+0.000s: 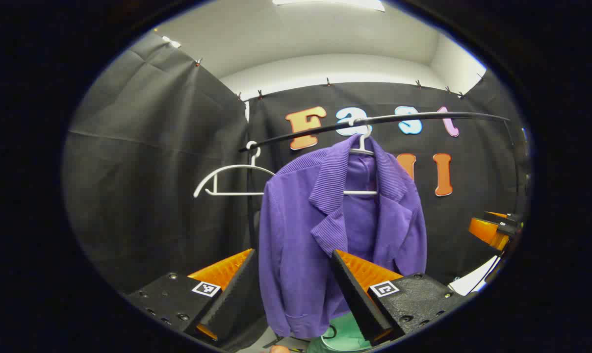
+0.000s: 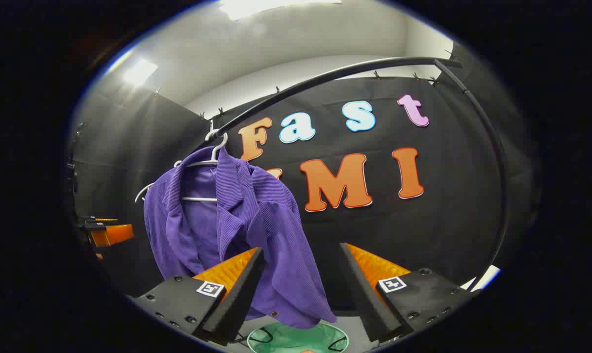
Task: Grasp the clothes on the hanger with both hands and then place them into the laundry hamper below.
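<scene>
A purple jacket [image 1: 296, 220] hangs open-fronted on a white hanger [image 1: 362, 147] from a black rail [image 1: 423, 117]. My left gripper [image 1: 293, 255] is open just in front of it, and the jacket's left front panel shows in the gap between the fingers. In the right gripper view the jacket [image 2: 256, 211] hangs to the left, its lower hem reaching into the gap of my open right gripper [image 2: 301, 247]. Whether either gripper touches the cloth I cannot tell. The green laundry hamper [image 2: 296, 338] sits on the floor below the jacket, its rim [image 1: 347, 333] peeking under the hem.
An empty white hanger [image 1: 227, 171] hangs on the rail to the jacket's left. The rail [image 2: 325, 81] curves down into a post at the right. The right gripper [image 1: 494, 230] shows at the far right edge, the left gripper [image 2: 107, 230] at the far left.
</scene>
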`<state>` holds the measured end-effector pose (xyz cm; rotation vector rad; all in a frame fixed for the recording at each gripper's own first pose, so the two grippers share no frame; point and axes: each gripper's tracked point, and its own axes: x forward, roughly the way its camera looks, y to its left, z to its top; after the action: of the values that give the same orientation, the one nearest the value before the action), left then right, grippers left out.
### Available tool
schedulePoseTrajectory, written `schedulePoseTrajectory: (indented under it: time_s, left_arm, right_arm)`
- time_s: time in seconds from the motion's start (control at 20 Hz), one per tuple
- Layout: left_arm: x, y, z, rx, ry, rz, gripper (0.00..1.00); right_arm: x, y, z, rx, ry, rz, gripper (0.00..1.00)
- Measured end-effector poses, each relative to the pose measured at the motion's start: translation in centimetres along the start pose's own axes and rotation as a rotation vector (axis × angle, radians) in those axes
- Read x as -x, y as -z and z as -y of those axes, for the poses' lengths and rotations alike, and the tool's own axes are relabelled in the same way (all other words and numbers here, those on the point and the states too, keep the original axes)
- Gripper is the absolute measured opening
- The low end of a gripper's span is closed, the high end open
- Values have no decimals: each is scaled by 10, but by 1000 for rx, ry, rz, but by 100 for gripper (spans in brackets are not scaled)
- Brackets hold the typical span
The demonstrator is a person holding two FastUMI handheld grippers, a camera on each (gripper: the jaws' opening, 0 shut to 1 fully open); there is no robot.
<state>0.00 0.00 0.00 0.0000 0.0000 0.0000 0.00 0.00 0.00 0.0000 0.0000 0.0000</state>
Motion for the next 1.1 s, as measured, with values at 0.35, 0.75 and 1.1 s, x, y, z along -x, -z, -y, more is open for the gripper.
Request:
schedulePoseTrajectory:
  time_s: [0.35, 0.75, 1.1]
  left_arm:
    - [18, -1, -8, 81, -4, -1, 95]
    - [25, -19, -28, 35, -77, 29, 93]
    - [-8, -2, 5, 42, -38, 4, 93]
  right_arm:
    - [5, -33, -32, -231, -61, -96, 98]
    - [-16, -25, -44, -116, -78, -97, 97]
    - [-41, -12, -94, -25, -169, -40, 89]
